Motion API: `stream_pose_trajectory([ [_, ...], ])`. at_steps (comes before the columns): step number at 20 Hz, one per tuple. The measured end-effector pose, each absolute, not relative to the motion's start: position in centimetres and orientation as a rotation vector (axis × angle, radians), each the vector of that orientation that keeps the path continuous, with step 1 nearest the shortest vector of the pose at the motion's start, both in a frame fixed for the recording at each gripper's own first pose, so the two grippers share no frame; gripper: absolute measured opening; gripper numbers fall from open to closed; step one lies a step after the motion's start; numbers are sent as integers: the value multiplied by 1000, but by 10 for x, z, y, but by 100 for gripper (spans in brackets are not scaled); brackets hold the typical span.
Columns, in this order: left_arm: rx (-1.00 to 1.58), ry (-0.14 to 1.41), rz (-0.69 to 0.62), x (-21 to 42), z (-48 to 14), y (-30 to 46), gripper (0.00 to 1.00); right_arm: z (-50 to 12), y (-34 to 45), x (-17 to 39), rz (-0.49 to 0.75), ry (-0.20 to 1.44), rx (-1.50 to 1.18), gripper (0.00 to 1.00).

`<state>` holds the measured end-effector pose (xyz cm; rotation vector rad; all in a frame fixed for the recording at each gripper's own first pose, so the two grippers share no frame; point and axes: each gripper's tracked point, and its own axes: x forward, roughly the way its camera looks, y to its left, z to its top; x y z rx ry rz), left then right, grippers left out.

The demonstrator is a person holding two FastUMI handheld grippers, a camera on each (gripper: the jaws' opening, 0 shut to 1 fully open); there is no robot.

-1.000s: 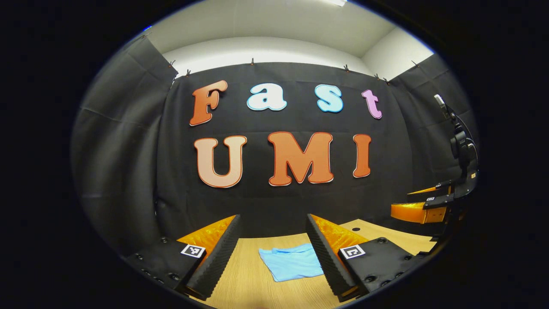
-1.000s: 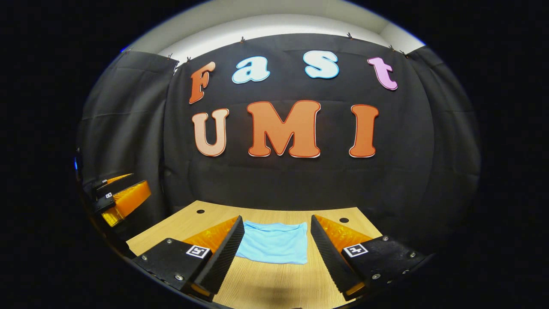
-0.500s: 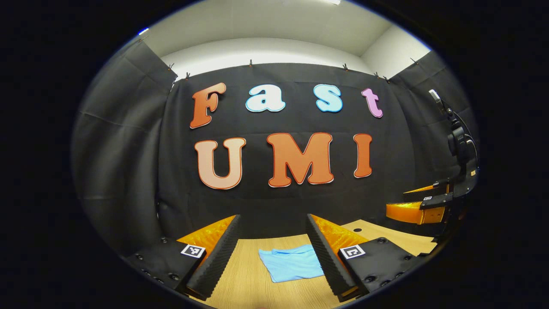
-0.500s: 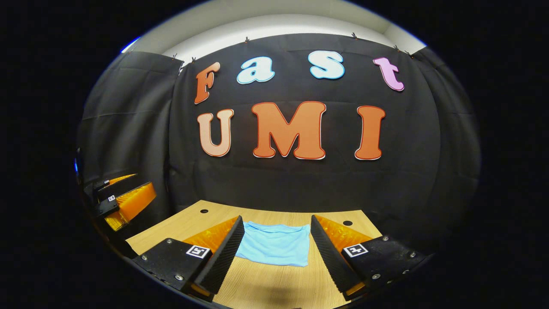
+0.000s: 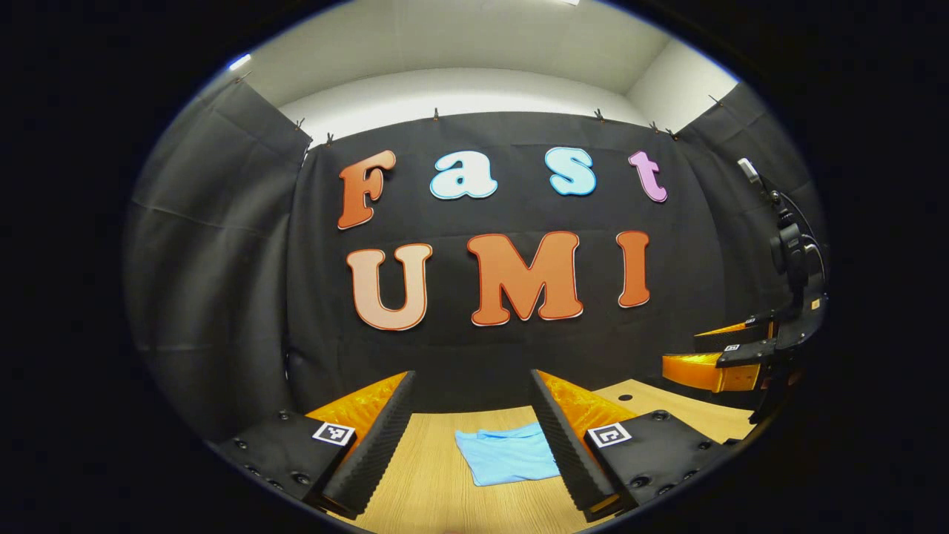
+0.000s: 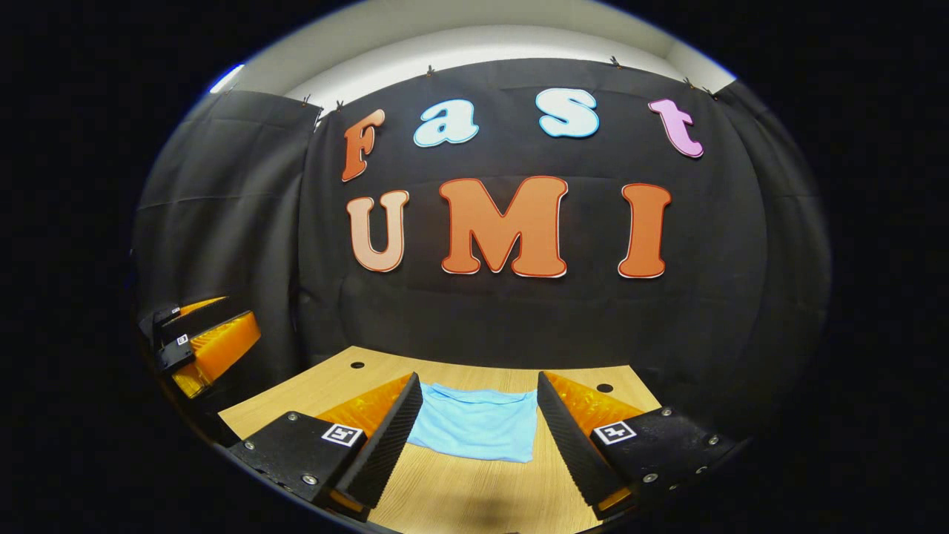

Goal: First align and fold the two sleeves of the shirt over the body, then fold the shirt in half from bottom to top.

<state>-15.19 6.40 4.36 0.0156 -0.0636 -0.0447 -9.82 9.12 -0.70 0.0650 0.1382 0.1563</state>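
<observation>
A light blue shirt point(image 5: 508, 456) lies folded into a small flat rectangle on the wooden table point(image 5: 430, 489). In the left gripper view my left gripper point(image 5: 471, 389) is open, raised above the table, with the shirt seen low between its fingers and partly hidden by the right one. The shirt point(image 6: 474, 426) also lies flat in the right gripper view, beyond my open right gripper point(image 6: 480, 386), which holds nothing. The right gripper point(image 5: 730, 360) shows at the far right of the left gripper view, and the left gripper point(image 6: 200, 341) hangs at the left of the right gripper view.
The wooden table point(image 6: 311, 386) has small round holes point(image 6: 357, 365) near its back corners. Black cloth walls close the booth behind and on both sides. A cable and mount point(image 5: 789, 245) rise above the right gripper in the left gripper view.
Both views have drifted slightly, so the wall shifts a little in frame. The shirt stays folded and still on the table. Both grippers remain open.
</observation>
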Motion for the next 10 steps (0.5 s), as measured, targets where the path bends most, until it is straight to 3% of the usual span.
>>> stream_pose_trajectory([
  [2, 27, -63, -37, -155, 45, 64, 94, -5, 92, -101, 162, 129, 70, 97],
  [8, 4, -88, -32, -164, 54, 64, 98, 2, 95, -108, 180, 115, 60, 97],
  [9, 10, -90, -26, -165, 55, 66, 94, 3, 95, -109, 181, 112, 59, 97],
  [10, 16, -91, -19, -166, 55, 68, 100, 4, 94, -110, 182, 109, 56, 97],
])
